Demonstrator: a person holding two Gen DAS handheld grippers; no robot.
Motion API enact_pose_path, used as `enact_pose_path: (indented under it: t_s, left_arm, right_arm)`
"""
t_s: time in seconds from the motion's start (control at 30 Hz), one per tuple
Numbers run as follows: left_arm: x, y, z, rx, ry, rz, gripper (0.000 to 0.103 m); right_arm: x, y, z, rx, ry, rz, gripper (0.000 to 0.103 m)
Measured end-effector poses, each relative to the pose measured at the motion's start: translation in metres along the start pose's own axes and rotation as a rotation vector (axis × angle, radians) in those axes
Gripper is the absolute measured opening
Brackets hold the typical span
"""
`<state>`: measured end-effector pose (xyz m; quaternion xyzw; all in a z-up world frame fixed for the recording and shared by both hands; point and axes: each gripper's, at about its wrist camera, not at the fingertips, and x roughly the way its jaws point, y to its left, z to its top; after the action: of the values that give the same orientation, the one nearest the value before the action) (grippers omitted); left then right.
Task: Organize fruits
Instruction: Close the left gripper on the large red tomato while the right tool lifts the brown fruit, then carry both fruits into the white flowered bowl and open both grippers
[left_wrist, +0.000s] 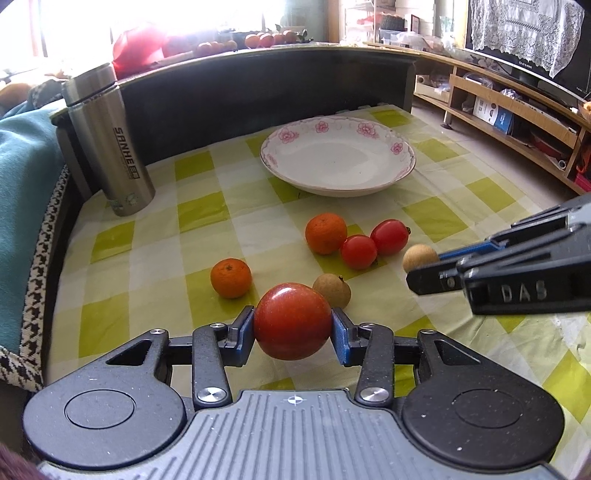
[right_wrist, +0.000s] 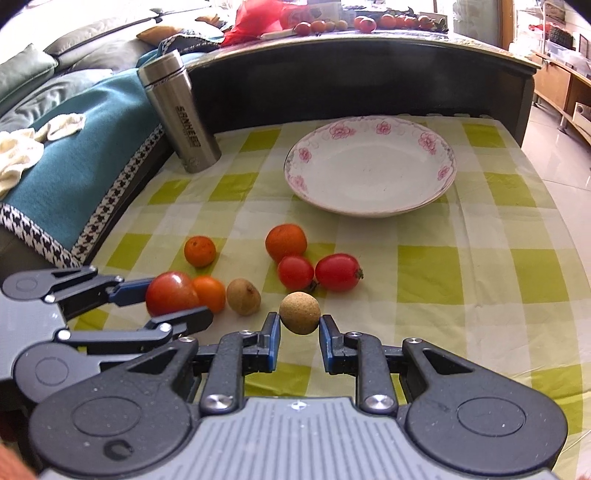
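A large red tomato (left_wrist: 291, 321) sits between the blue pads of my left gripper (left_wrist: 293, 330), which is shut on it just above the cloth. From the right wrist view the same tomato (right_wrist: 171, 293) shows in the left gripper (right_wrist: 166, 302). My right gripper (right_wrist: 300, 326) is shut on a round tan longan (right_wrist: 299, 313), which touches both fingertips. On the checked cloth lie a second longan (right_wrist: 243, 296), three small oranges (right_wrist: 200, 251) (right_wrist: 286, 242) (right_wrist: 208, 293) and two red tomatoes (right_wrist: 295, 272) (right_wrist: 338, 272). Behind them stands an empty white plate (right_wrist: 428, 142) with pink flowers.
A steel thermos (right_wrist: 181, 114) stands at the back left of the table. A dark raised ledge (right_wrist: 369, 74) runs behind the plate. A sofa with a teal blanket (right_wrist: 85, 155) borders the left edge. Tiled floor (right_wrist: 554, 155) lies to the right.
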<state>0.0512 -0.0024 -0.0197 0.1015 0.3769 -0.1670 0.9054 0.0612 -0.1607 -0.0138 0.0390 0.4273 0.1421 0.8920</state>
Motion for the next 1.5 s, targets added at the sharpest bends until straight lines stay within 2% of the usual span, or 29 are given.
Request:
enact_pose_path:
  t_s: [0.37, 0.63, 0.87, 1.17, 1.37, 1.5]
  left_arm:
    - [0.002, 0.002, 0.019, -0.047, -0.022, -0.024, 0.051]
    - [0.029, -0.009, 0.062, -0.004, -0.063, -0.04, 0.051]
    - [0.061, -0.013, 0.086, 0.042, -0.058, -0.025, 0.051]
    - [0.084, -0.019, 0.1, 0.102, -0.058, -0.017, 0.051]
    - [0.089, -0.02, 0.106, 0.11, -0.056, -0.019, 0.054]
    - [0.087, -0.018, 0.108, 0.099, -0.065, -0.014, 0.055]
  right_arm:
    - [-0.002, -0.008, 0.021, -0.015, -0.032, -0.02, 0.03]
    - [0.017, -0.026, 0.053, -0.016, -0.061, -0.054, 0.03]
    - [0.038, -0.042, 0.076, -0.019, -0.078, -0.054, 0.03]
    - [0.058, -0.056, 0.089, -0.01, -0.076, -0.038, 0.03]
    - [0.061, -0.062, 0.092, 0.012, -0.083, -0.022, 0.031]
    - [0.058, -0.063, 0.093, 0.017, -0.095, -0.027, 0.035]
